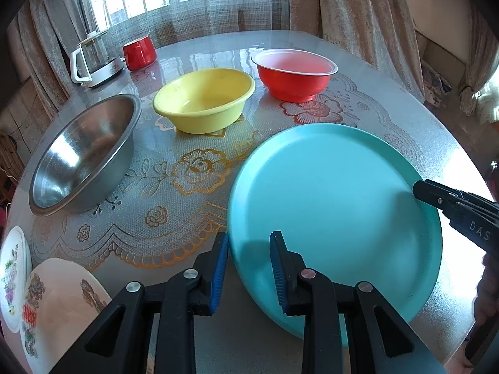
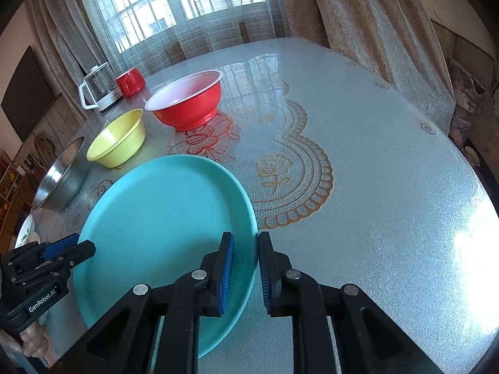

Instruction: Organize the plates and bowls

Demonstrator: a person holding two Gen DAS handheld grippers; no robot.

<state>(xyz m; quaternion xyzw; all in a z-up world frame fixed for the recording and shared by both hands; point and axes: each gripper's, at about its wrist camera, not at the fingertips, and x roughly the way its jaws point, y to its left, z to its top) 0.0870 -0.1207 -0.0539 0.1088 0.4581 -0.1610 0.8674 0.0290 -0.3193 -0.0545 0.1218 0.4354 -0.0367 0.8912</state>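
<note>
Apparently both grippers' fingers (image 1: 220,268) (image 2: 227,269) parted, straddling turquoise plate (image 1: 336,193) rim.

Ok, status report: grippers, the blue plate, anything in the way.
Left gripper open, astride the blue plate rim. Right gripper open, astride the opposite rim. Plate flat on table. Nothing on it.

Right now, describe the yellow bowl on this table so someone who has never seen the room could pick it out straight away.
Start at the big turquoise plate near the front of the table. Three bowls stand in a row behind it, toward the window. The yellow bowl is the middle one, between the steel bowl and the red bowl, and the only plain yellow one.
</note>
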